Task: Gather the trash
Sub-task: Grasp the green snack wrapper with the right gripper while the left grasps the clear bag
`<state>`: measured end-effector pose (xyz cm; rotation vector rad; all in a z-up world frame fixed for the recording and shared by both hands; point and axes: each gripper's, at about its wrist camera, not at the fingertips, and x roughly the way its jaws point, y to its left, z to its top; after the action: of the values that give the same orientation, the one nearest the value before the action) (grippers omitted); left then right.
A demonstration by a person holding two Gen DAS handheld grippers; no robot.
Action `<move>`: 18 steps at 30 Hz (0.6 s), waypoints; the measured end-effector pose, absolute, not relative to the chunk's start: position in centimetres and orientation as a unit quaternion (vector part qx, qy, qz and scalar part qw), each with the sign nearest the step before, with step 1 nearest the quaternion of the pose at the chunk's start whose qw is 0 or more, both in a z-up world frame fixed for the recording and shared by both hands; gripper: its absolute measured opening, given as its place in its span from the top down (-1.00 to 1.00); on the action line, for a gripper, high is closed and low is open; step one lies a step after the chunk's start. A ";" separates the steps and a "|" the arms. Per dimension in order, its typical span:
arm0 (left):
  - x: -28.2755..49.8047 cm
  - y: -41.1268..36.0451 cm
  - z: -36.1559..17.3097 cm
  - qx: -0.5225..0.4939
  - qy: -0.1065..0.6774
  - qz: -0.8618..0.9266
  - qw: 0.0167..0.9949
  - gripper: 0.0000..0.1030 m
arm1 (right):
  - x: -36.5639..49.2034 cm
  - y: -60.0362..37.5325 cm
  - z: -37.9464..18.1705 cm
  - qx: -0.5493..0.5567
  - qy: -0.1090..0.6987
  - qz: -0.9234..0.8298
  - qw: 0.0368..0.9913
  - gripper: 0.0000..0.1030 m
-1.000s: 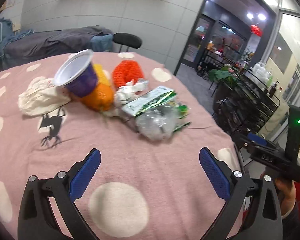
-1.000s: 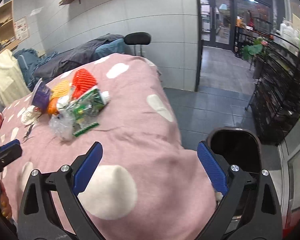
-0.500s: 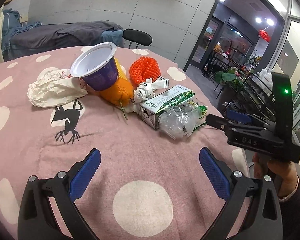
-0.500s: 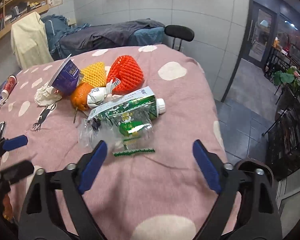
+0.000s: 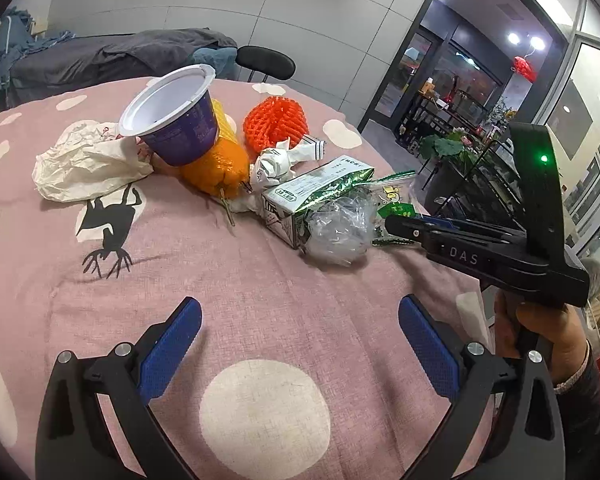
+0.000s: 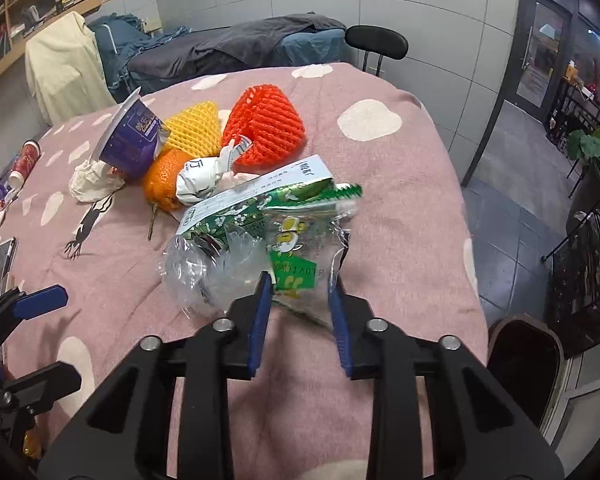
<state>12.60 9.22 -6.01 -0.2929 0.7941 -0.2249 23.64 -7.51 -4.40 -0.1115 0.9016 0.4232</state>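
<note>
A pile of trash lies on the pink dotted tablecloth (image 5: 260,280): a purple cup (image 5: 176,120), an orange (image 5: 216,166), red foam net (image 5: 276,122), yellow foam net (image 6: 194,128), crumpled paper (image 5: 84,160), a green milk carton (image 5: 312,196) and a clear plastic bag with a green label (image 6: 296,256). My right gripper (image 6: 300,300) has its jaws narrowed around the near edge of the clear plastic bag; whether they pinch it is unclear. It also shows in the left wrist view (image 5: 400,228). My left gripper (image 5: 300,332) is open and empty above the cloth, short of the pile.
A black bin (image 6: 524,364) stands on the floor beside the table's right edge. A phone (image 6: 2,260) and a red can (image 6: 24,160) lie at the far left of the table. A black chair (image 6: 376,42) stands behind the table.
My right gripper has moved forward to the clear plastic bag and its jaws have narrowed around the bag's edge. My left gripper has come slightly closer to the pile.
</note>
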 end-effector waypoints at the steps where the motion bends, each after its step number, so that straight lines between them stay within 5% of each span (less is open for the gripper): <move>1: 12.8 9.0 -6.0 -0.142 0.385 -0.112 0.905 -0.88 | 23.5 -7.8 -4.3 -0.047 0.431 0.203 0.878 0.59; 3: 13.4 8.4 -6.0 -0.141 0.388 -0.118 0.903 -0.88 | 22.9 -8.6 -3.9 -0.037 0.426 0.201 0.881 0.96; 13: 17.4 4.8 -5.5 -0.092 0.404 -0.124 0.901 -0.83 | 20.1 -11.3 -2.2 -0.016 0.391 0.185 0.901 0.96; 18: 20.0 3.4 -6.2 -0.081 0.426 -0.116 0.894 -0.58 | 18.9 -12.3 -1.9 -0.008 0.382 0.180 0.906 0.96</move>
<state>20.03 3.35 -6.16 -0.1672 0.8837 -0.2400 18.94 -12.28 -1.91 -0.0164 0.7886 0.3714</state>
